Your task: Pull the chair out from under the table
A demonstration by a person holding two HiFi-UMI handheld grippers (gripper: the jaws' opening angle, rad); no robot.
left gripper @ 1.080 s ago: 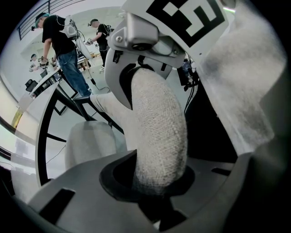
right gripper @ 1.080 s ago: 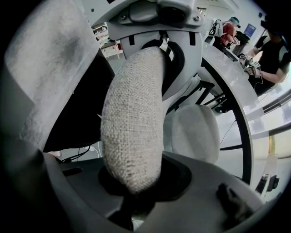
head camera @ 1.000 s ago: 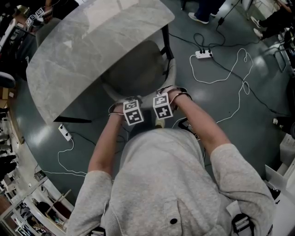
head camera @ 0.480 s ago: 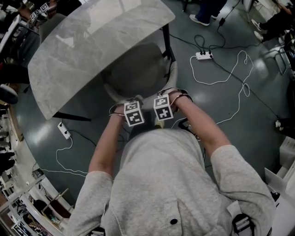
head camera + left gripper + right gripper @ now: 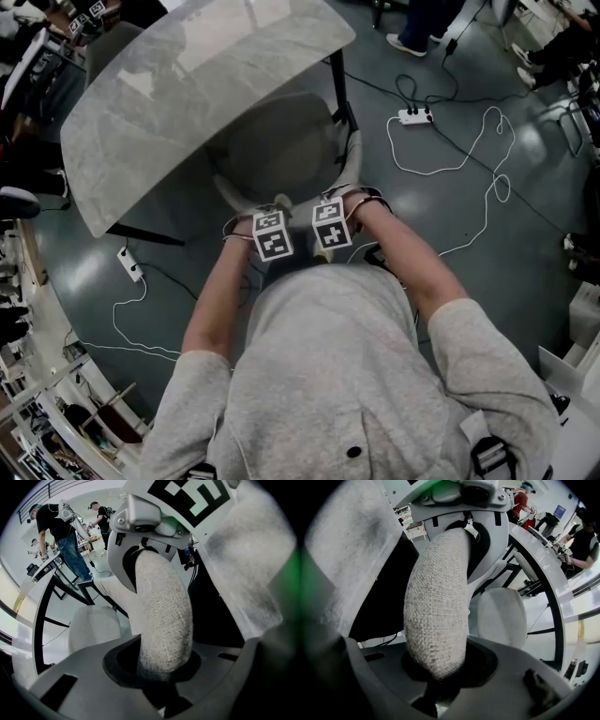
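Table: my landmark, a pale stone-look top [image 5: 178,103] on dark legs.
Chair: the chair [image 5: 281,141] sits with its seat partly under the table's near edge. Its padded back rim [image 5: 164,616] is on the side away from the table.
Left gripper: the left gripper [image 5: 164,667] has its jaws narrow and clamped on the woven back rim, outside the table's edge.
Right gripper: the right gripper [image 5: 440,667] grips the same rim [image 5: 436,616] with its jaws narrow. It sits just beside the left one, also clear of the table.
Print: the only markings I can see are the black-and-white square patterns on the marker cubes [image 5: 272,234], and there is nothing I can read as words.
Head view only: a white power strip [image 5: 414,114] lies on the floor to the right of the table. A second strip [image 5: 129,265] lies by the table's near-left corner, and white cables [image 5: 487,178] loop over the floor.
Gripper views only: I can see the coarse weave of the rim, and each gripper clamped farther along it from the other. The seat [image 5: 501,613] shows from the side below the table's curved edge, and people [image 5: 56,527] stand beyond the table.
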